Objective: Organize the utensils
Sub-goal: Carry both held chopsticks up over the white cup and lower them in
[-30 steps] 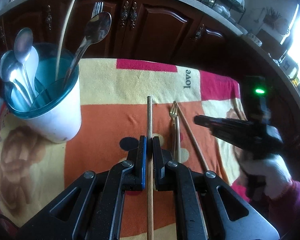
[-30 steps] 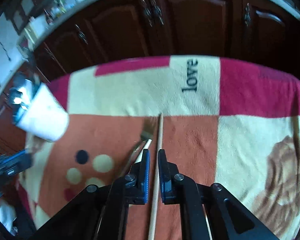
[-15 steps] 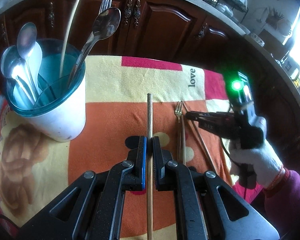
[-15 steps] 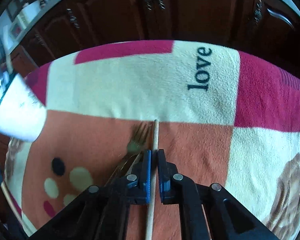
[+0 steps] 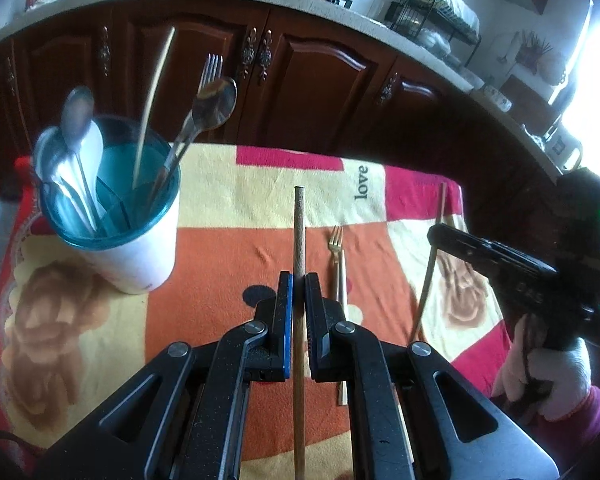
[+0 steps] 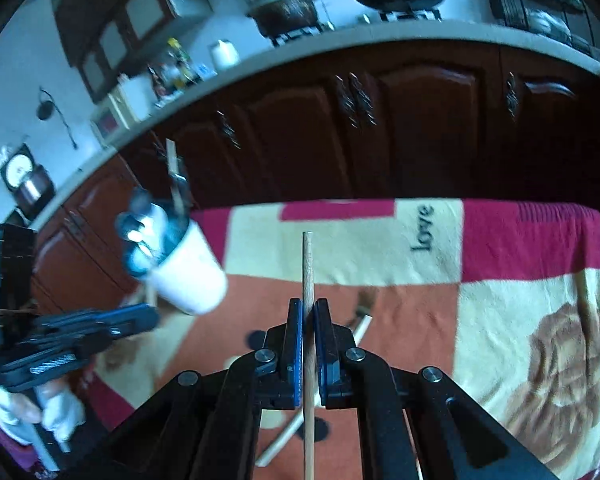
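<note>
My left gripper (image 5: 299, 280) is shut on a wooden chopstick (image 5: 299, 224) and holds it above the cloth. My right gripper (image 6: 308, 306) is shut on a second chopstick (image 6: 307, 264), lifted off the cloth; it also shows at the right of the left wrist view (image 5: 434, 248). A white cup with a teal rim (image 5: 132, 248) stands at the left and holds several spoons, a fork and a chopstick; it shows blurred in the right wrist view (image 6: 188, 276). A gold fork (image 5: 338, 256) lies on the orange patch right of my left gripper.
A patterned cloth (image 5: 228, 200) with the word "love" covers the table. Dark wooden cabinets (image 5: 308, 88) stand behind it under a counter with pots and a dish rack. The table's right edge drops off near my right hand.
My right gripper has closed on its chopstick and lifted it off the cloth, away from the fork. My left gripper has risen slightly with its chopstick.
</note>
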A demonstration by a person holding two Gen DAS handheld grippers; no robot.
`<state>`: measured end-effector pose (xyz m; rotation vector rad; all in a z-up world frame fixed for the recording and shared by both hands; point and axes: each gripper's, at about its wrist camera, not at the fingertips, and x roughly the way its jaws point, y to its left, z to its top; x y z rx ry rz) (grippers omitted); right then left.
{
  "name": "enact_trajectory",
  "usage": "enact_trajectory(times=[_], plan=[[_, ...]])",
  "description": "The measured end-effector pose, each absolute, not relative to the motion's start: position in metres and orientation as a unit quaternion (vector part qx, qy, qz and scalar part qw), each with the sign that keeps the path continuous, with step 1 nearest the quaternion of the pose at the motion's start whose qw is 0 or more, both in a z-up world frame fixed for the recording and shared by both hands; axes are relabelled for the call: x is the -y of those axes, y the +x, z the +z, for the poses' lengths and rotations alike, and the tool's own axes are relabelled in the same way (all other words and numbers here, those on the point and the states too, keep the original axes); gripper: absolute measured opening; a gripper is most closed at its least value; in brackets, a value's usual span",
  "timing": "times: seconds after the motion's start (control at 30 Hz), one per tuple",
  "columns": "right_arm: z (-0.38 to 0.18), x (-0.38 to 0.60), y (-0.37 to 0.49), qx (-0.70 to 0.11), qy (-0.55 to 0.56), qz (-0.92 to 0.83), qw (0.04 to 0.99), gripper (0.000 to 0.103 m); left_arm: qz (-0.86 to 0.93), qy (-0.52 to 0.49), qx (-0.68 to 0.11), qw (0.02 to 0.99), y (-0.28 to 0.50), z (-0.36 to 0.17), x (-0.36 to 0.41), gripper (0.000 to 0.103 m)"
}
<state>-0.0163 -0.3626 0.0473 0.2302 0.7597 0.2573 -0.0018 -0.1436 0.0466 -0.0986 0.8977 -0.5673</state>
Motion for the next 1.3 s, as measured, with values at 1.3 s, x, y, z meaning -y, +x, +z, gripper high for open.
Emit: enact_trajectory(times=[1.3], plan=[[0.19, 0.213, 0.061, -0.256, 0.05, 0.236, 0.936, 0.005, -0.177, -0.075, -0.296, 0.936, 0.068, 0.183, 0.029, 0.005]])
